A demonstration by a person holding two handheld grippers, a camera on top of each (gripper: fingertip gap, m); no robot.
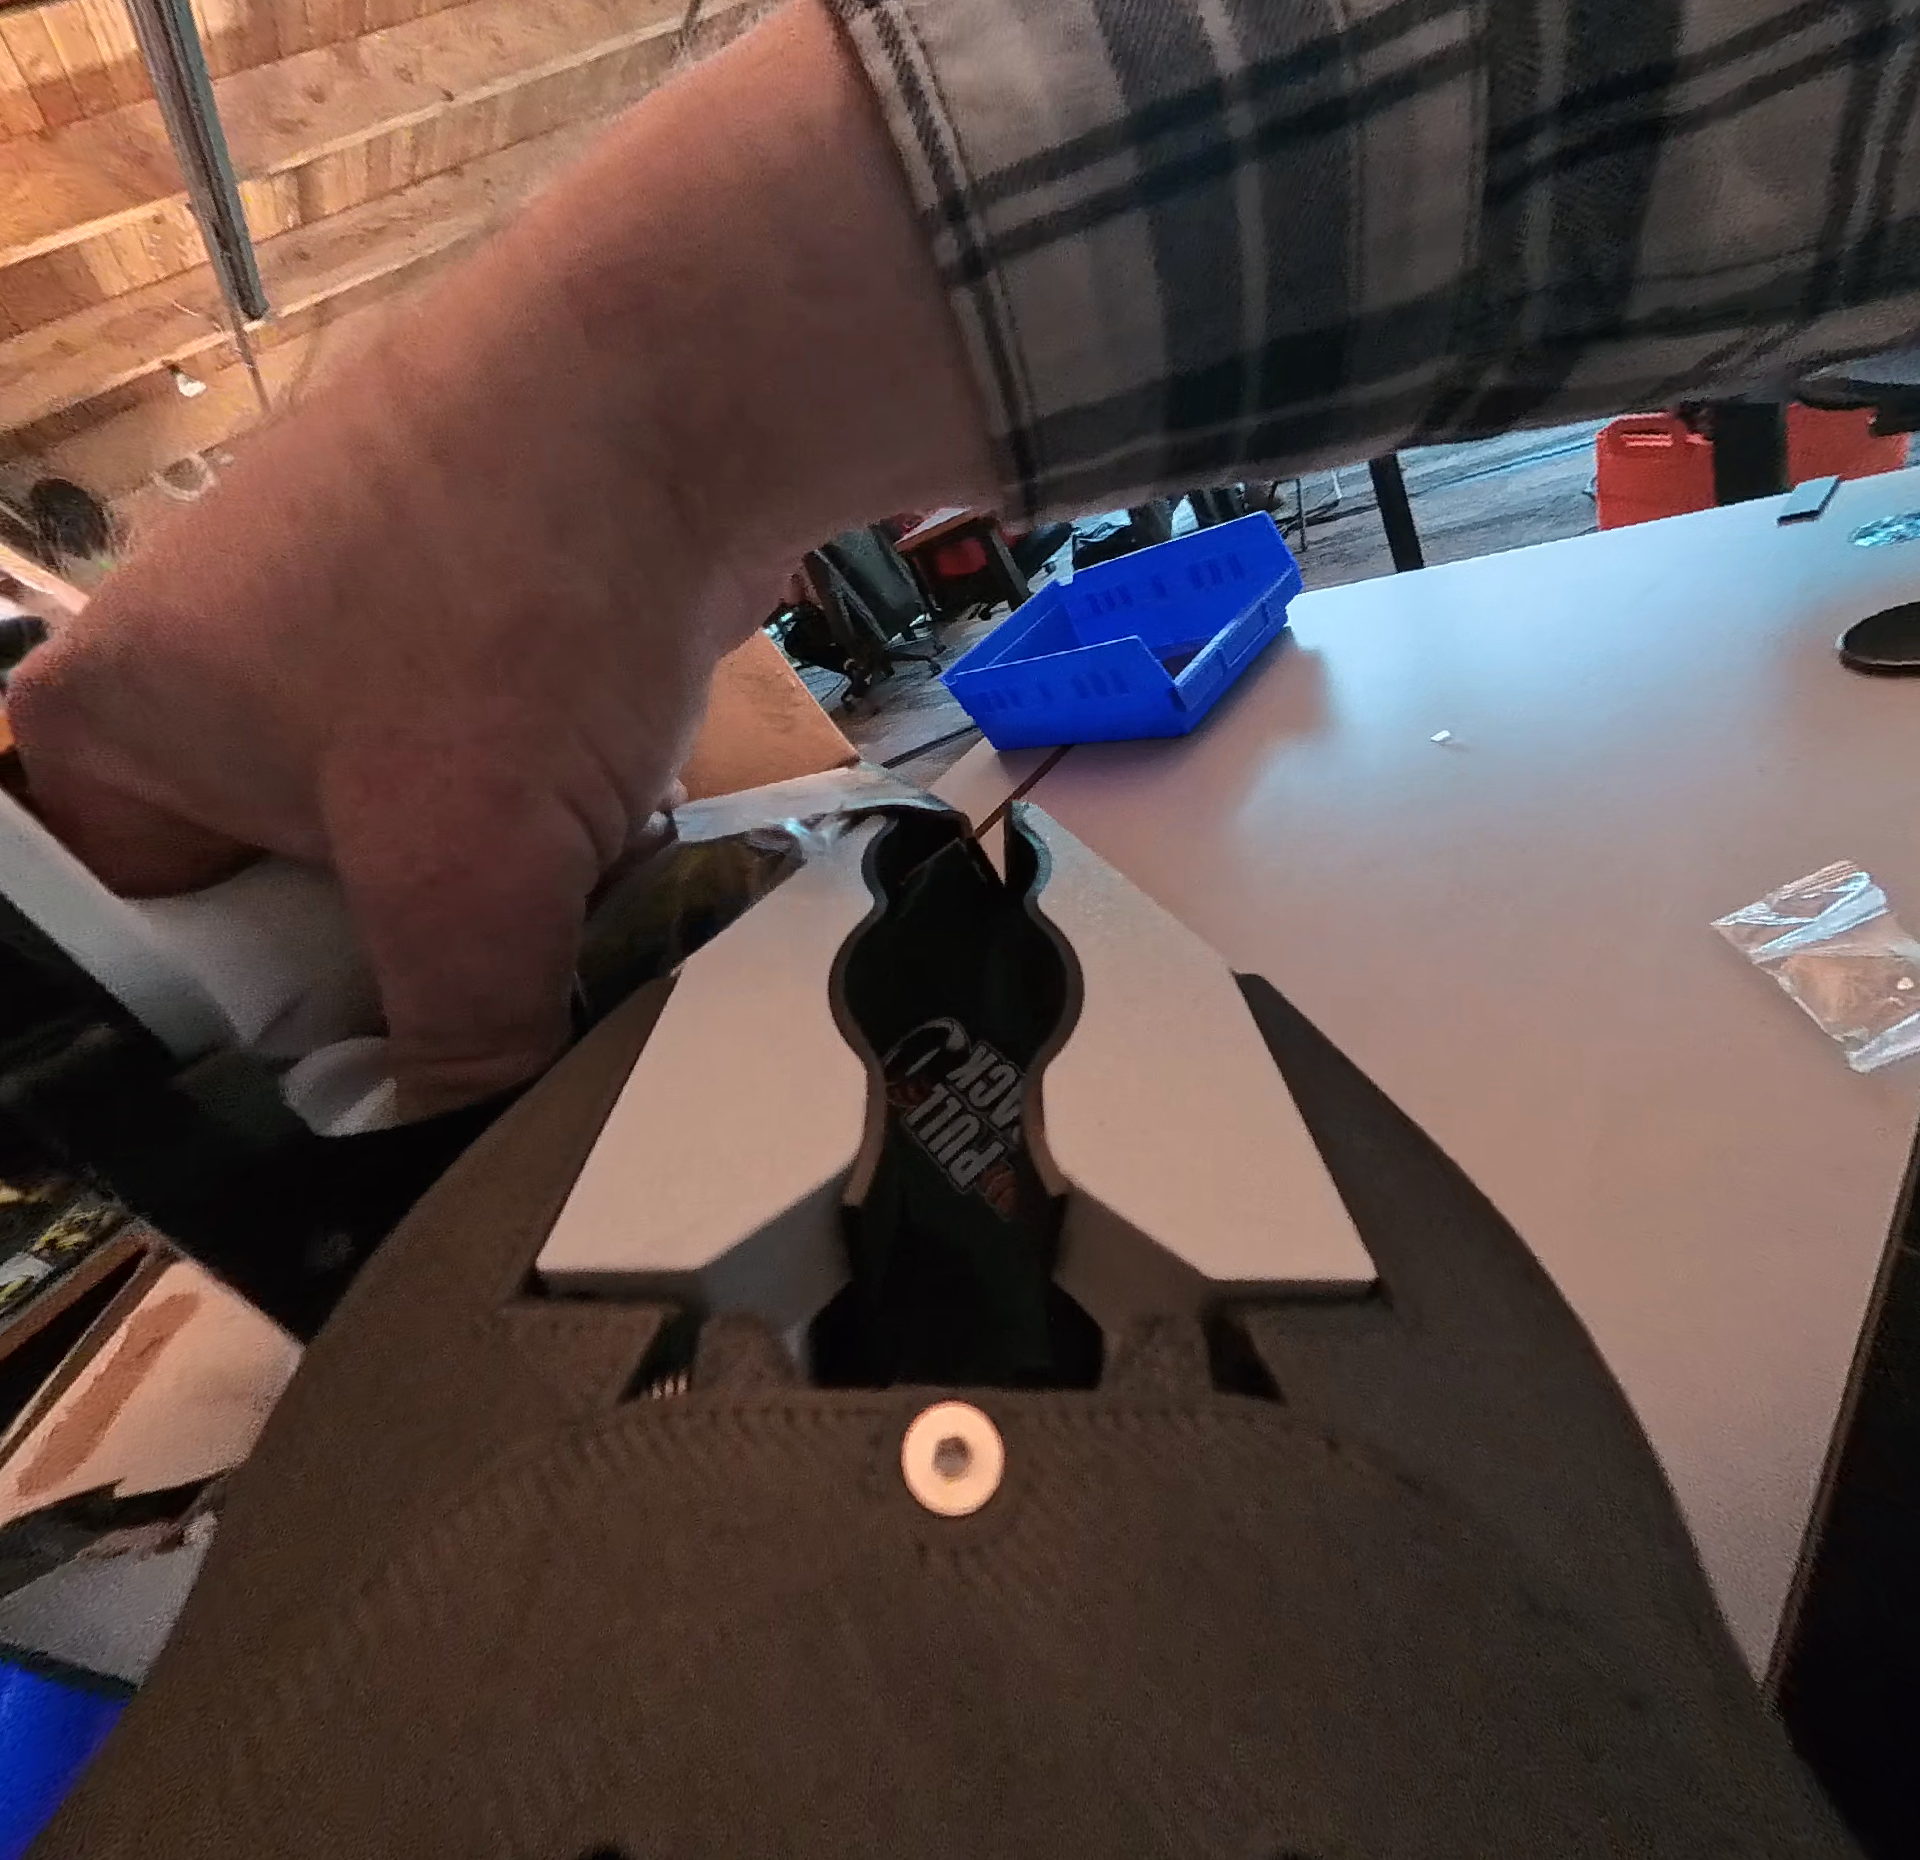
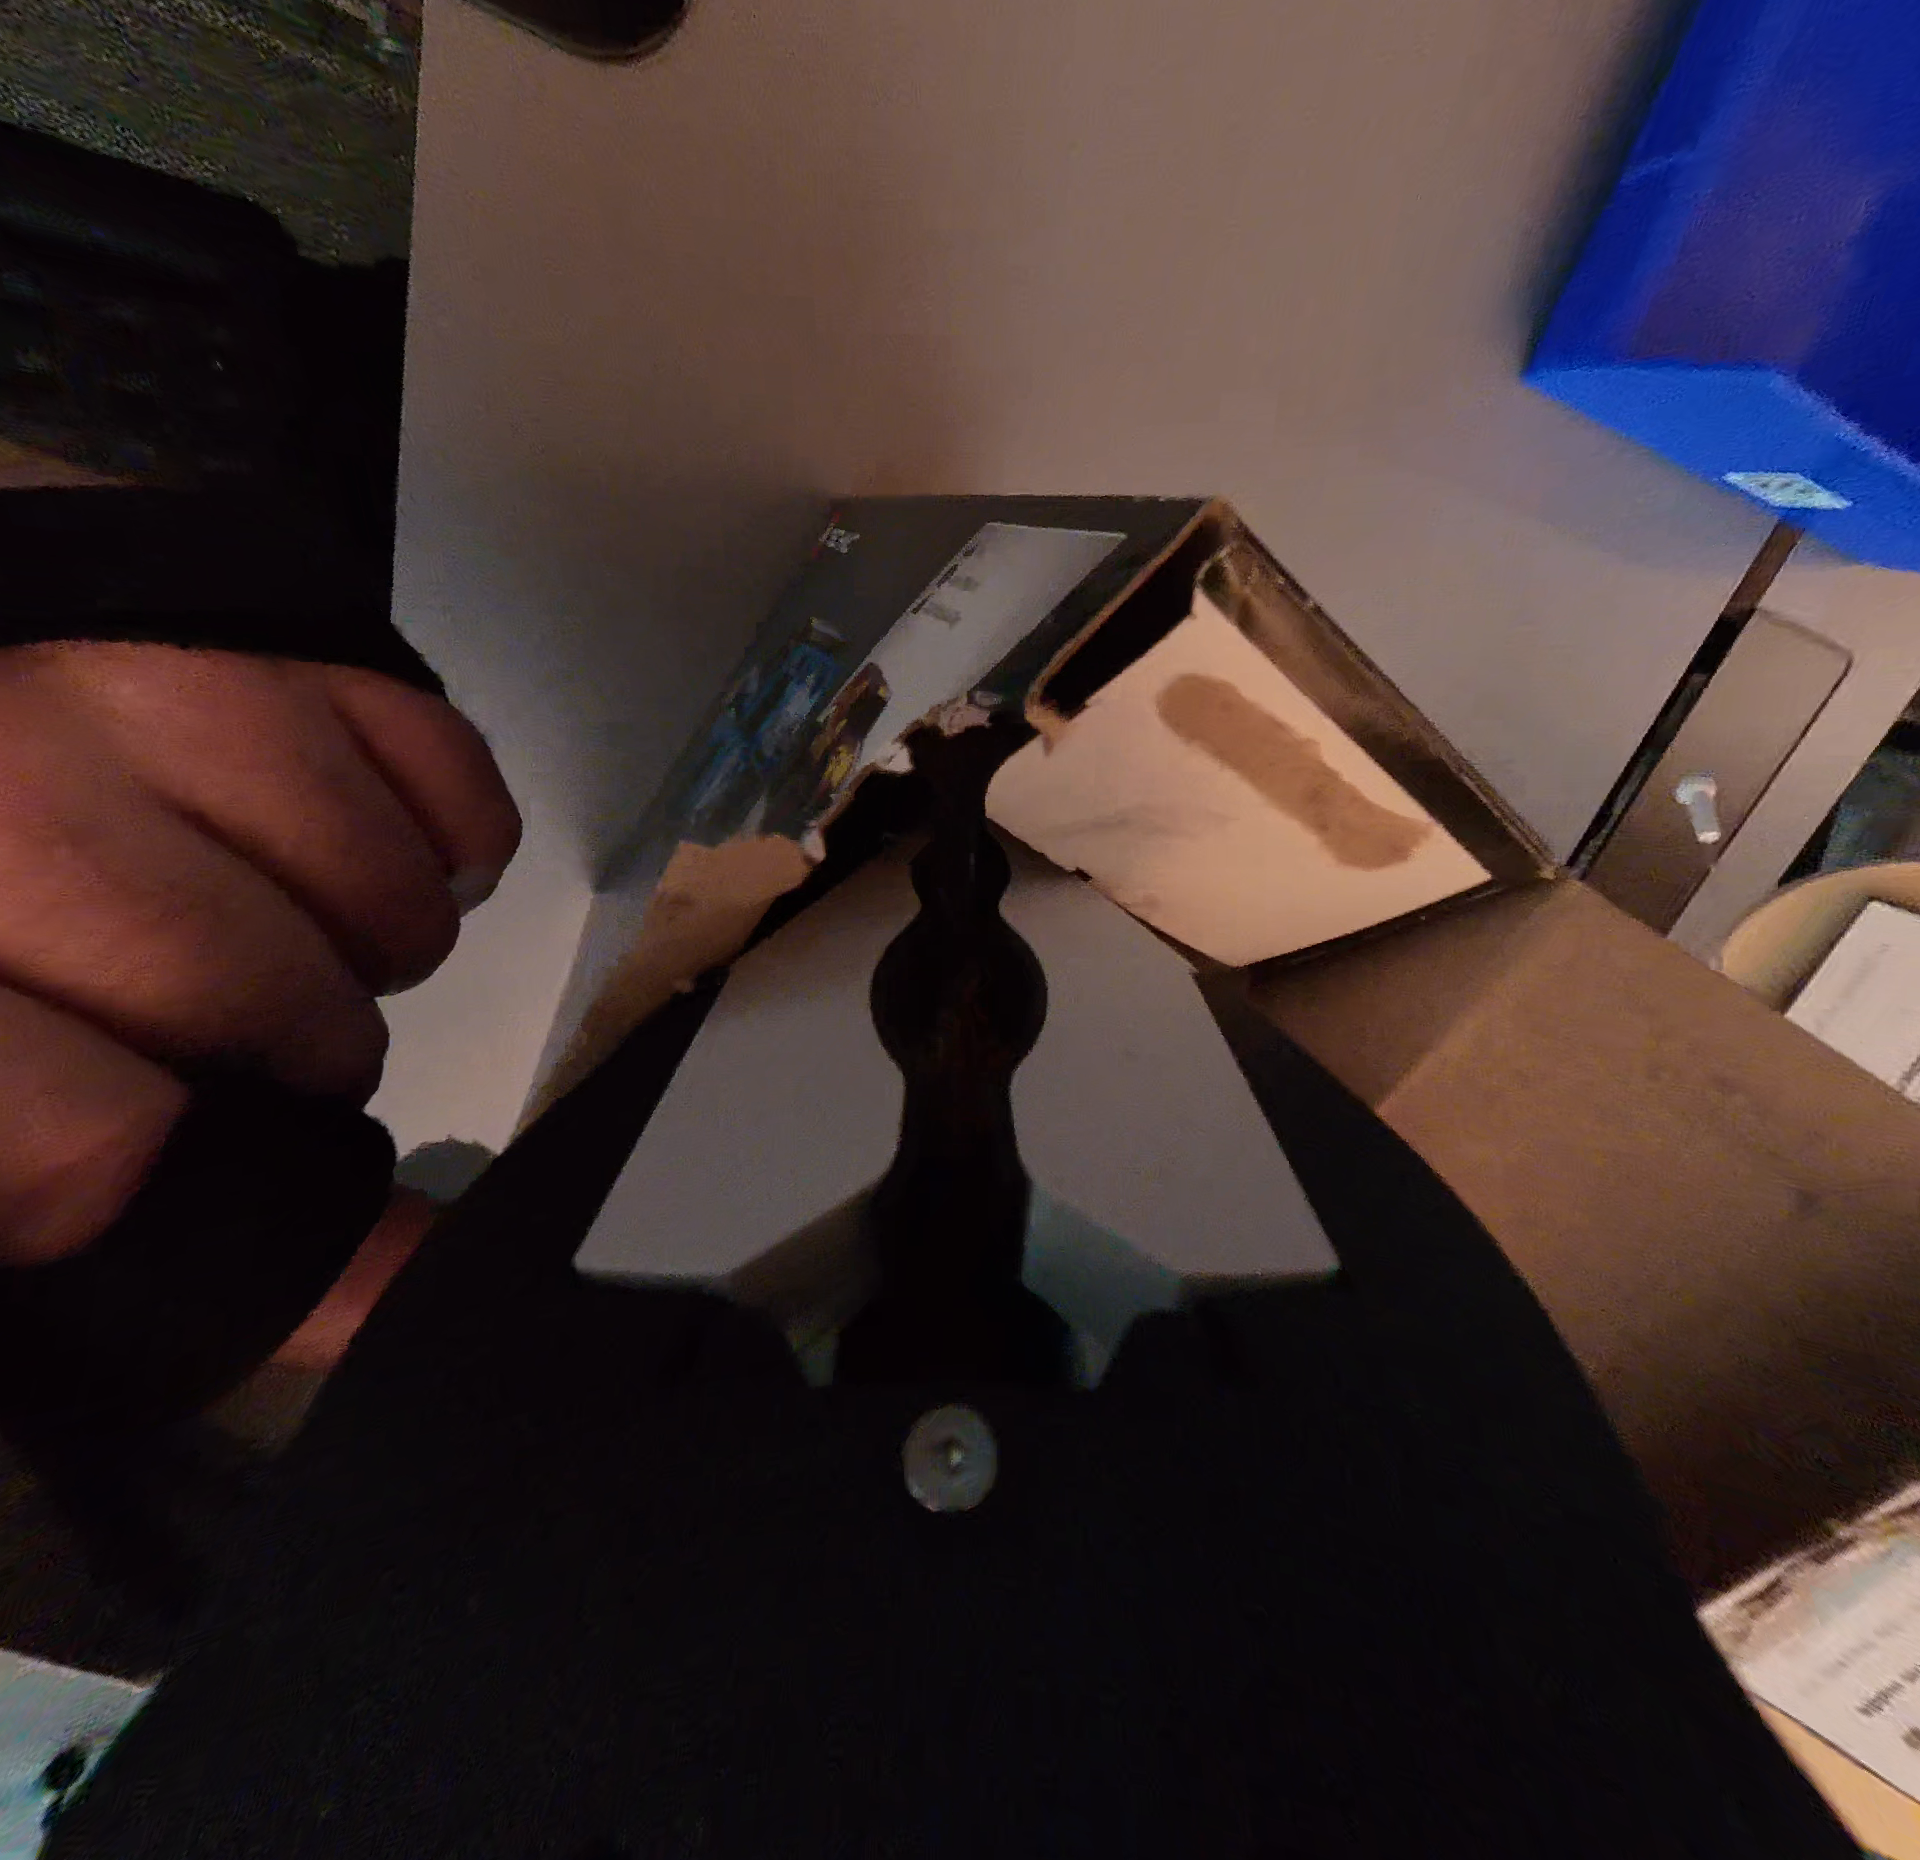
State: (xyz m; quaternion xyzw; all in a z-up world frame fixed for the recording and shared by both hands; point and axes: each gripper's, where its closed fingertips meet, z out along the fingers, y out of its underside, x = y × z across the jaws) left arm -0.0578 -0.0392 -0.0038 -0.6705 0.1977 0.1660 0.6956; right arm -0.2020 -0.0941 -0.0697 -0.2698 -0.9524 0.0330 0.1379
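Observation:
A dark printed cardboard box (image 2: 914, 605) lies on the grey table (image 2: 935, 252). One end is open, with a white inner flap (image 2: 1226, 771) that bears a brown glue strip. My right gripper (image 2: 951, 761) is shut on the torn edge of the box beside that flap. My left gripper (image 1: 977, 839) is shut on a black printed panel of the same box (image 1: 956, 1114), which runs between its fingers. A person's hand (image 1: 468, 615) in a plaid sleeve (image 1: 1351, 200) reaches across just left of the left gripper. Another hand (image 2: 208, 875) shows at the left of the right wrist view.
A blue plastic bin (image 1: 1132, 657) stands near the table's far edge; it also shows in the right wrist view (image 2: 1766, 252). A clear plastic bag (image 1: 1829, 958) lies to the right. A brown cardboard flap (image 2: 1610, 1187) and a black bracket with a screw (image 2: 1704, 771) are right of the box. There is about 15 cm between the tips of the two grippers.

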